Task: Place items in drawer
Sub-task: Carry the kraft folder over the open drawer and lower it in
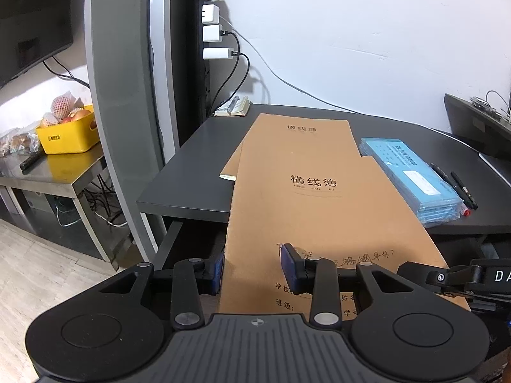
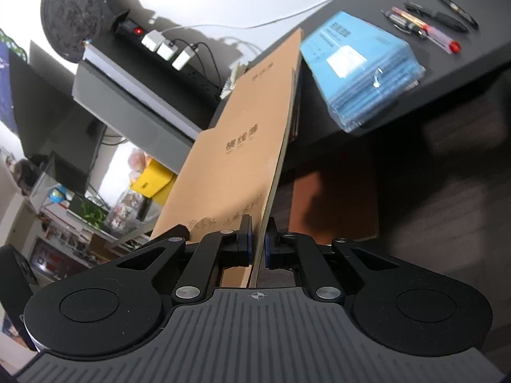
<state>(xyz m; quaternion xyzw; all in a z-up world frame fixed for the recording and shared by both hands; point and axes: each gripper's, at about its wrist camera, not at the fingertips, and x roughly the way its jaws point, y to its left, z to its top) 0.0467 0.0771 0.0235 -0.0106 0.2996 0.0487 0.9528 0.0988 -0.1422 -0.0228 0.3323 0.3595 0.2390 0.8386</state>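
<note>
A brown notebook (image 1: pixel 316 182) juts out past the front edge of the black desk (image 1: pixel 191 166), slanting up toward me. My left gripper (image 1: pixel 252 265) has one pad on top of the cover (image 1: pixel 289 263) and the other tucked under its left edge, so it is closed on the near corner. My right gripper (image 2: pixel 258 239) is shut on the same notebook (image 2: pixel 236 146), seen edge-on between the pads, and it shows at the notebook's right edge (image 1: pixel 447 277). A second brown notebook (image 1: pixel 300 127) lies flat on the desk behind. Under the desk, a brown drawer floor (image 2: pixel 335 204) shows.
A stack of blue packets (image 1: pixel 412 175) and a few pens (image 1: pixel 460 188) lie on the desk's right side. A small notepad (image 1: pixel 233 107) sits at the back by a power strip with chargers (image 1: pixel 212 32). A yellow fruit basket (image 1: pixel 68 134) stands on a steel table at the left.
</note>
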